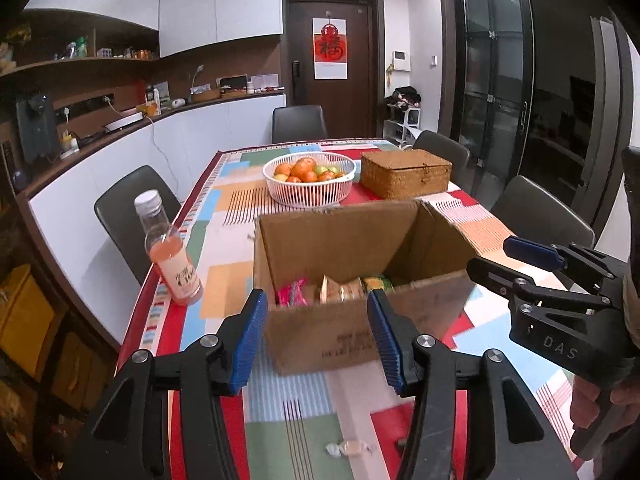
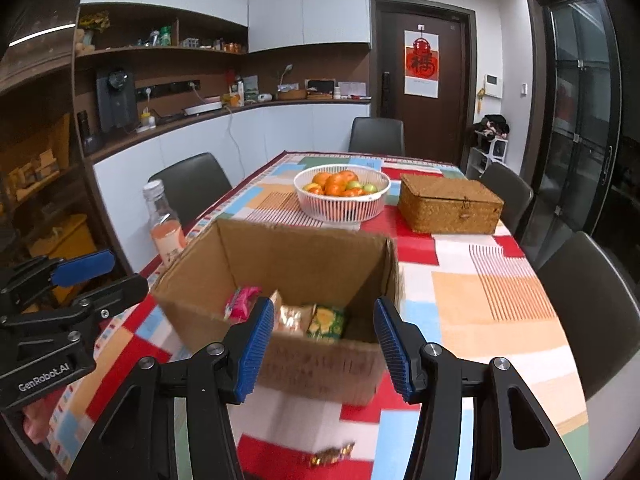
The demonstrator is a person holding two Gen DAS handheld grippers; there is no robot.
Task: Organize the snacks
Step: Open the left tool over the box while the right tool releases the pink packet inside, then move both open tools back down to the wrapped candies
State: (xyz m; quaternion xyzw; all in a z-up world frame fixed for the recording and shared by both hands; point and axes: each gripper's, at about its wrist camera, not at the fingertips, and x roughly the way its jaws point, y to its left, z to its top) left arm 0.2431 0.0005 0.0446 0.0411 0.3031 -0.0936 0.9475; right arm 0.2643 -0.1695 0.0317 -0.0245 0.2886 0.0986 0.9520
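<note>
The bench (image 1: 224,200), under its patchwork cloth, carries everything. The cardboard box (image 1: 320,332) stands open at its near end, dead ahead at twelve o'clock from both cameras, with several snack packets inside: a pink one (image 1: 292,292), a tan one (image 1: 348,290) and a green-yellow one (image 2: 326,322). Beyond it at twelve o'clock sit the white fruit basket (image 1: 310,194) and, toward one o'clock, the lidded wicker box (image 1: 406,180). A drink bottle (image 1: 170,256) stands at ten o'clock of the cardboard box, near the bench edge.

The left tongs (image 1: 318,340) are spread and carry nothing; so are the right tongs (image 2: 324,346), both hovering short of the box's near wall.

Two small sweets lie loose on the cloth at six o'clock, close under the cameras: a pale wrapped candy (image 1: 348,449) in the left view and a gold-wrapped candy (image 2: 330,456), blurred, in the right.

The likely step is collecting these. Each is small and flat, so the tongs should probably drop steeply, straddle the body and not the twisted ends, and pinch gently without snagging the cloth. Lift clear over the box wall before letting go.
</note>
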